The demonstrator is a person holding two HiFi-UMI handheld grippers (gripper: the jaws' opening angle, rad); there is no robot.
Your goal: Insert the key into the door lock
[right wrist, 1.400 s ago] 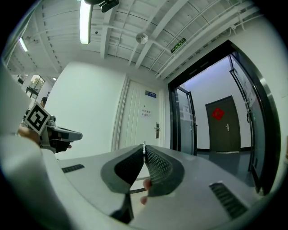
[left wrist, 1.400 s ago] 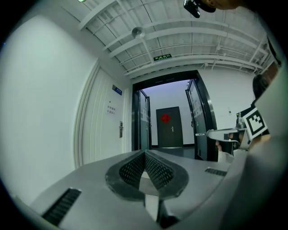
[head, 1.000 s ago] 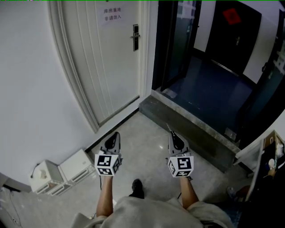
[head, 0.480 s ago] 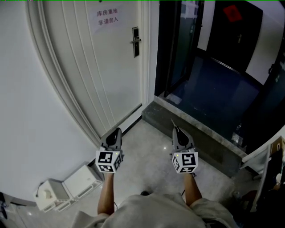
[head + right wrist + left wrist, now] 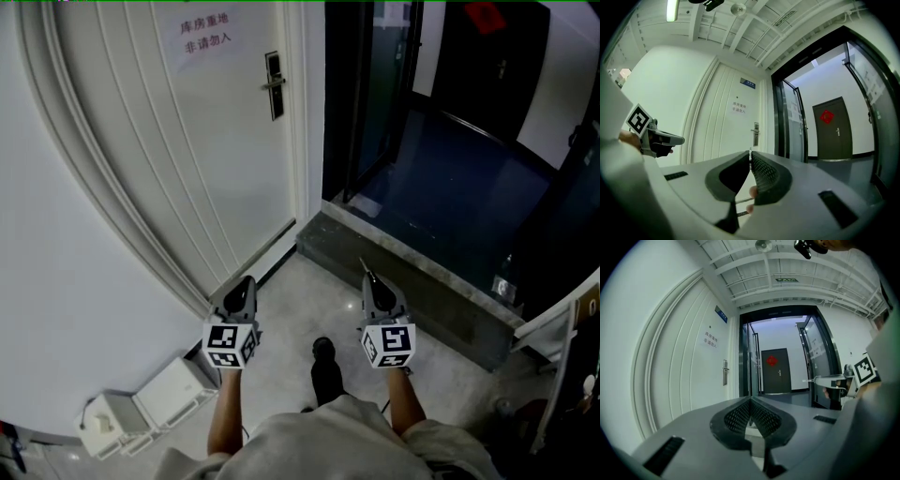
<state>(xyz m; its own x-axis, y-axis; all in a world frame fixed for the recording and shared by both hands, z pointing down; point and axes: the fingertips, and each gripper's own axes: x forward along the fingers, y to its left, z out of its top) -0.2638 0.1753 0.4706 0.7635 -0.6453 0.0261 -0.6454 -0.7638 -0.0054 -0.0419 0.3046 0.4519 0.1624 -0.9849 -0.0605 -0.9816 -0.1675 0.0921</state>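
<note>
The white door (image 5: 187, 141) stands ahead on the left, its dark lock plate and handle (image 5: 273, 84) near its right edge. The lock (image 5: 755, 134) also shows in the right gripper view, straight beyond the jaws, and the lock (image 5: 725, 372) sits left of centre in the left gripper view. My right gripper (image 5: 367, 277) is shut on a thin metal key (image 5: 363, 266), whose tip (image 5: 750, 152) pokes out between the pads. My left gripper (image 5: 246, 281) is shut and holds nothing. Both are held level, side by side, well short of the door.
A grey stone step (image 5: 412, 272) runs across in front of an open dark glass doorway (image 5: 375, 94) to the right of the door. Two white boxes (image 5: 141, 405) lie on the floor by the left wall. A paper notice (image 5: 204, 31) hangs on the door. My shoe (image 5: 324, 361) shows below.
Both grippers have been carried forward towards the door, still side by side. The door and wall fill more of the head view, and a shoe has stepped forward.
</note>
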